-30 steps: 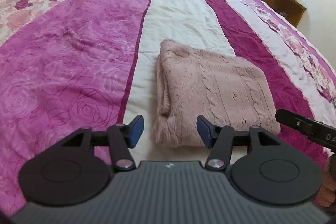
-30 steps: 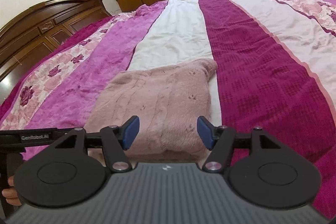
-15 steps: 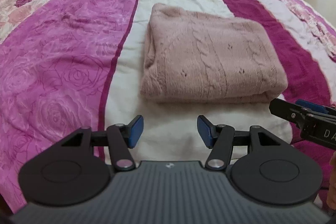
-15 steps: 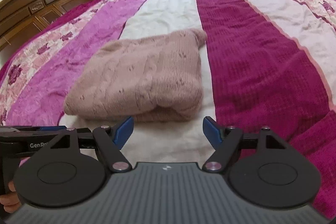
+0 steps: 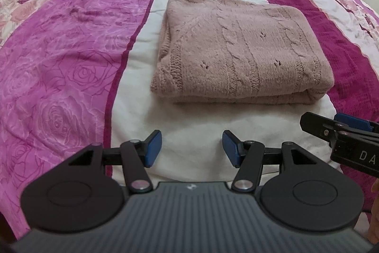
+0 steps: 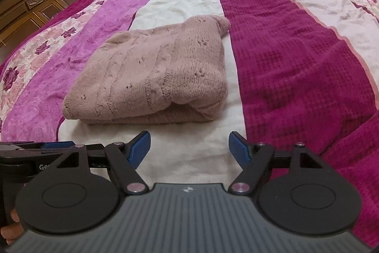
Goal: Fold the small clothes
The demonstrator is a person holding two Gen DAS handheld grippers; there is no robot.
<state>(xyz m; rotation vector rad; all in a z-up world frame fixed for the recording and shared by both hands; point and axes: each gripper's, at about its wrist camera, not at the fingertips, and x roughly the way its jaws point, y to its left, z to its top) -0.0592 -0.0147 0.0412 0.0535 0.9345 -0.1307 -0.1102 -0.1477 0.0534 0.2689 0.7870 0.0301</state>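
Sweater [image 5: 239, 51], dusty-pink cable knit, lies folded into a compact rectangle on the white central stripe of the bedspread [image 5: 71, 51], its right edge touching the dark magenta stripe. Folded layers show along the near edge; top surface flat. Left gripper [image 5: 191, 148] has backed off since a second ago: then its blue pads bracketed the sweater's near edge, now bare white bedspread separates them from it. Right gripper [image 6: 189, 146] likewise withdrawn, near the sweater's front but clear of it. Both sets of jaws stand apart, holding nothing. Right gripper also shows at the edge of the left wrist view, beside the sweater's near right corner. A small lump at the sweater's far corner may be a tucked sleeve or collar; too blurred to say. Judgement: fold looks complete, both tools released and retreating; this garment appears done.
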